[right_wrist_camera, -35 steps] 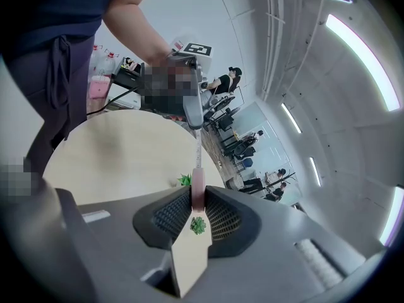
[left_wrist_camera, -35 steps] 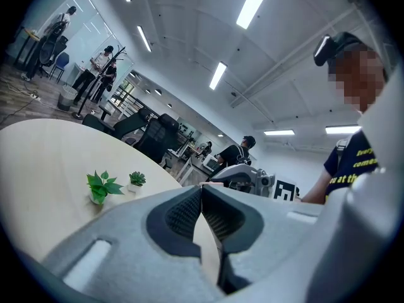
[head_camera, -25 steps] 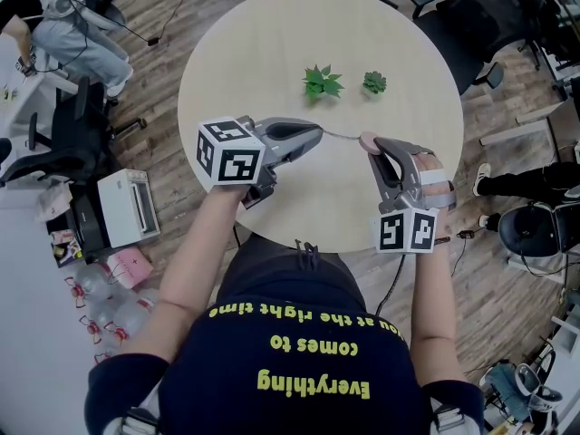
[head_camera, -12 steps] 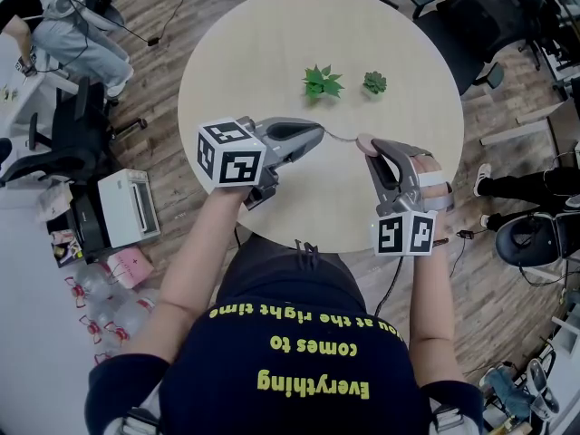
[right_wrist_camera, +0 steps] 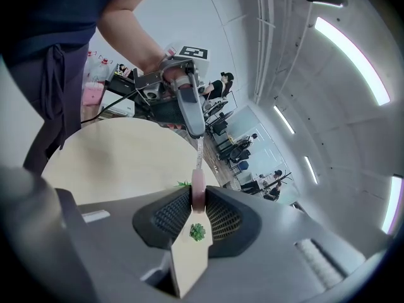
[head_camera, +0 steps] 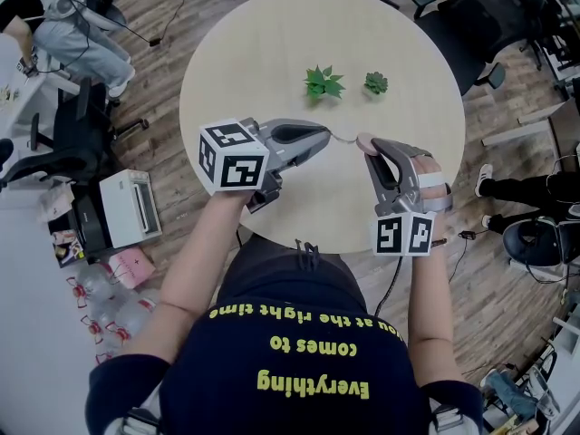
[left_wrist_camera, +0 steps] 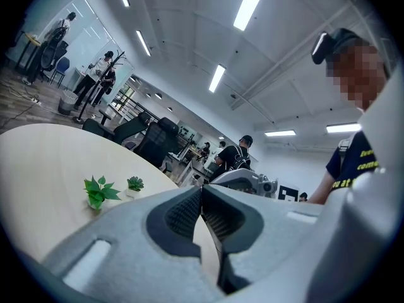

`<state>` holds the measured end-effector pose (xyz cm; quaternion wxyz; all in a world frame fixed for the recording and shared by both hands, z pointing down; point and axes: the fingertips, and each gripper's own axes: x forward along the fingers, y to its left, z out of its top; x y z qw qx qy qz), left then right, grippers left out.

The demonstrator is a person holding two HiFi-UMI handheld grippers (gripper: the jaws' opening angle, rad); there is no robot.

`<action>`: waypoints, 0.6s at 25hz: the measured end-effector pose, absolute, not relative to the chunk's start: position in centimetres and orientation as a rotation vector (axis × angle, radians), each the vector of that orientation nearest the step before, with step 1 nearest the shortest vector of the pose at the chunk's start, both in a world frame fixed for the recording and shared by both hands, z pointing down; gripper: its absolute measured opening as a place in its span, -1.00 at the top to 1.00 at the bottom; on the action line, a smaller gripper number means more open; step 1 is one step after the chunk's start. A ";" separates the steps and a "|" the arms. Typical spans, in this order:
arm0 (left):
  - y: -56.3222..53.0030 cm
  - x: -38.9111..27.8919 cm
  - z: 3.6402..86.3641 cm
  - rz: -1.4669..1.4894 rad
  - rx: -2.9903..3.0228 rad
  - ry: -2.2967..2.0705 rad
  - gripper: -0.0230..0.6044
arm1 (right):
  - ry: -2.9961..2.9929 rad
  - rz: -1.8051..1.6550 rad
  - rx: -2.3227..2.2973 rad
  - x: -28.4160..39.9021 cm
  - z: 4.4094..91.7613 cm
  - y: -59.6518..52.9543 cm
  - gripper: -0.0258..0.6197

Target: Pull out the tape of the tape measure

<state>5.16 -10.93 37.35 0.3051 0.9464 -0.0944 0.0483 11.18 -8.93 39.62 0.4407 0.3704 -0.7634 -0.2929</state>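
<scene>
Left gripper crept slightly toward right gripper, clenching one thin tape; right pinches one pink round tape measure; two small green plants sit untouched.

The table is pale beige. On it stand a bright green plant and a duller green plant. Over its near edge, the left gripper and the right gripper are grey with dark ribbed pads. Their cubes are white with black squares. The tape measure is pink and its tape is pale. Around the table the floor is brown planks.
</scene>
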 end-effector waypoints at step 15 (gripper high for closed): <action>-10.4 5.6 35.9 0.087 2.527 -0.203 0.90 | -1.919 -0.695 0.911 10.9 40.3 -8.8 0.67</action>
